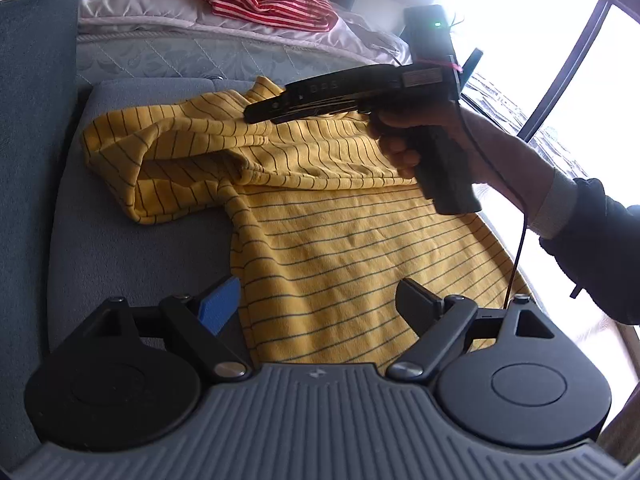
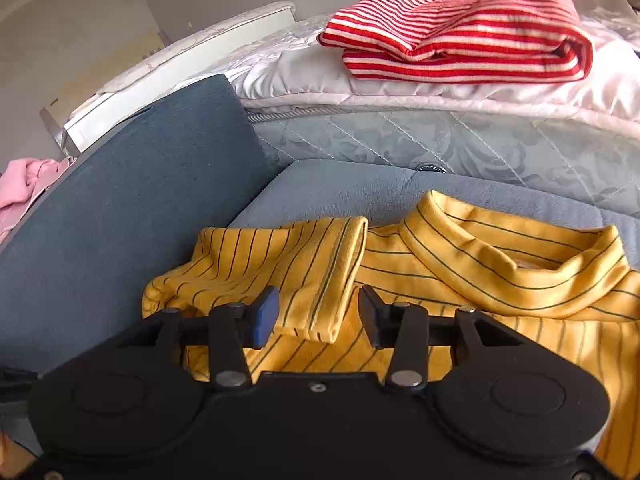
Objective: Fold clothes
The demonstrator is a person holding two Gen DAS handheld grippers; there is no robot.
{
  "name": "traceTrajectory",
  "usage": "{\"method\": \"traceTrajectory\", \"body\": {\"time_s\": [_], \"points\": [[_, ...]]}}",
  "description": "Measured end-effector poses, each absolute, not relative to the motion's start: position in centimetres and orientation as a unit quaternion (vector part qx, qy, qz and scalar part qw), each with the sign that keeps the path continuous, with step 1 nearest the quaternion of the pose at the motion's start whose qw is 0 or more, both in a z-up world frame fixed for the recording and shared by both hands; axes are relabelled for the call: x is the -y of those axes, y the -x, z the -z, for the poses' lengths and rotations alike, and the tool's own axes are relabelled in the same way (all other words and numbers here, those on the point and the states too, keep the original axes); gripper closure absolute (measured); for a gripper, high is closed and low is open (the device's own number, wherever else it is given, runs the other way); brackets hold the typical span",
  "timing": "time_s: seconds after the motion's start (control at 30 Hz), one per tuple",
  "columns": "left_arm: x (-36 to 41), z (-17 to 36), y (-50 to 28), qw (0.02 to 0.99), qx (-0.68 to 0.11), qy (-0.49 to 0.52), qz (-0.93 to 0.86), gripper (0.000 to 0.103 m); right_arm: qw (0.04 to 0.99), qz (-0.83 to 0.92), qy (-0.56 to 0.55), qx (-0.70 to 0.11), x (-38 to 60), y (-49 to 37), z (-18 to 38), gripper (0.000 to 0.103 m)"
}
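The yellow striped shirt lies on the blue sofa seat, collar away; its folded-in sleeve sits between the right claw's open, empty fingers, left claw also open, empty

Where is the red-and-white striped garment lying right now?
The red-and-white striped garment lies folded on the white quilt on the bed, beyond the yellow striped shirt; upper right in the right wrist view.

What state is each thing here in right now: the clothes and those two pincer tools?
Yellow striped shirt: spread on the seat, one sleeve folded across the chest.
Red striped garment: folded, on the bed.
Pink cloth: crumpled.
Left gripper: open, empty.
Right gripper: open, around the sleeve cuff.
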State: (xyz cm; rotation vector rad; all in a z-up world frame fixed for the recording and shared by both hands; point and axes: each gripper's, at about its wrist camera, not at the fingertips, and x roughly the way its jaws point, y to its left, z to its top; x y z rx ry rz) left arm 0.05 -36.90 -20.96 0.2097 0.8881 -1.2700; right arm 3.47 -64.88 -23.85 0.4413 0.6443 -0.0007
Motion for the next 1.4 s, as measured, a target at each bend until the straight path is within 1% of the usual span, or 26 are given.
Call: {"method": "traceTrajectory", "body": {"time_s": [0.07, 0.1, 0.13, 0.17, 0.2, 0.37, 0.53, 0.63, 0.73, 0.83, 0.9, 0.93, 0.97, 1.1, 1.17, 1.23, 1.3, 1.33, 1.37, 1.4], "points": [[37.5, 20.8, -0.4, 0.716, -0.395, -0.093, 0.568, 0.015, 0.924, 0.003, -0.226, -0.310, 65.0, -4.5, 24.6, 0.057], [37.8, 20.7, -0.6, 0.719, -0.393, -0.092, 0.566, 0.015, 0.924, 0.005, -0.228, -0.308, 65.0, -4.9, 25.0, 0.060], [37.9, 20.7, -0.8, 0.721, -0.390, -0.091, 0.565, 0.015, 0.924, 0.009, -0.226, -0.307, 64.8, -4.9, 25.1, 0.074], [38.0, 20.6, -0.9, 0.725, -0.388, -0.091, 0.563, 0.015, 0.926, 0.012, -0.220, -0.305, 64.7, -4.7, 25.0, 0.092], [38.1, 20.5, -1.1, 0.728, -0.385, -0.092, 0.560, 0.015, 0.929, 0.012, -0.218, -0.298, 64.8, -4.2, 24.6, 0.099], [38.3, 20.2, -1.7, 0.743, -0.378, -0.083, 0.546, 0.015, 0.947, 0.019, -0.212, -0.241, 66.1, 1.4, 19.9, 0.099], [39.2, 20.1, -1.2, 0.735, -0.373, -0.090, 0.559, 0.015, 0.962, 0.104, -0.118, -0.225, 67.8, 8.2, 15.1, 0.099], [39.8, 20.1, -0.8, 0.735, -0.370, -0.090, 0.561, 0.015, 0.952, 0.153, -0.112, -0.242, 68.9, 11.1, 15.7, 0.099], [40.4, 20.0, -0.5, 0.732, -0.372, -0.090, 0.564, 0.015, 0.933, 0.188, -0.101, -0.291, 69.7, 12.1, 18.7, 0.098], [41.0, 19.6, -0.2, 0.730, -0.373, -0.104, 0.563, 0.015, 0.915, 0.201, -0.126, -0.326, 70.5, 12.5, 21.6, 0.088], [41.4, 19.0, -0.2, 0.733, -0.374, -0.116, 0.556, 0.015, 0.914, 0.203, -0.118, -0.331, 70.3, 12.7, 22.3, 0.074], [41.6, 18.6, -0.2, 0.736, -0.375, -0.124, 0.550, 0.015, 0.915, 0.204, -0.113, -0.329, 70.2, 12.8, 22.6, 0.061], [41.9, 18.2, -0.3, 0.738, -0.376, -0.131, 0.545, 0.015, 0.917, 0.202, -0.112, -0.326, 70.3, 12.9, 22.8, 0.058], [43.1, 15.3, -0.8, 0.735, -0.368, -0.173, 0.543, 0.015, 0.924, 0.181, -0.140, -0.306, 71.5, 12.2, 23.6, 0.058], [43.8, 13.8, -1.0, 0.726, -0.351, -0.192, 0.560, 0.014, 0.924, 0.175, -0.155, -0.301, 72.2, 11.5, 24.1, 0.058], [44.9, 12.8, -1.2, 0.717, -0.324, -0.211, 0.581, 0.012, 0.917, 0.177, -0.168, -0.314, 72.8, 10.5, 24.9, 0.058], [46.5, 12.8, -1.4, 0.699, -0.291, -0.251, 0.603, 0.012, 0.913, 0.171, -0.179, -0.323, 72.9, 10.0, 25.5, 0.061], [47.3, 13.3, -1.8, 0.697, -0.282, -0.260, 0.606, 0.012, 0.915, 0.169, -0.181, -0.320, 72.8, 10.0, 25.6, 0.068], [48.1, 13.8, -2.2, 0.694, -0.273, -0.268, 0.610, 0.012, 0.917, 0.171, -0.180, -0.314, 72.6, 10.2, 25.6, 0.089], [48.8, 14.3, -2.6, 0.691, -0.265, -0.277, 0.613, 0.012, 0.918, 0.172, -0.179, -0.308, 72.6, 10.5, 25.4, 0.098]]}}
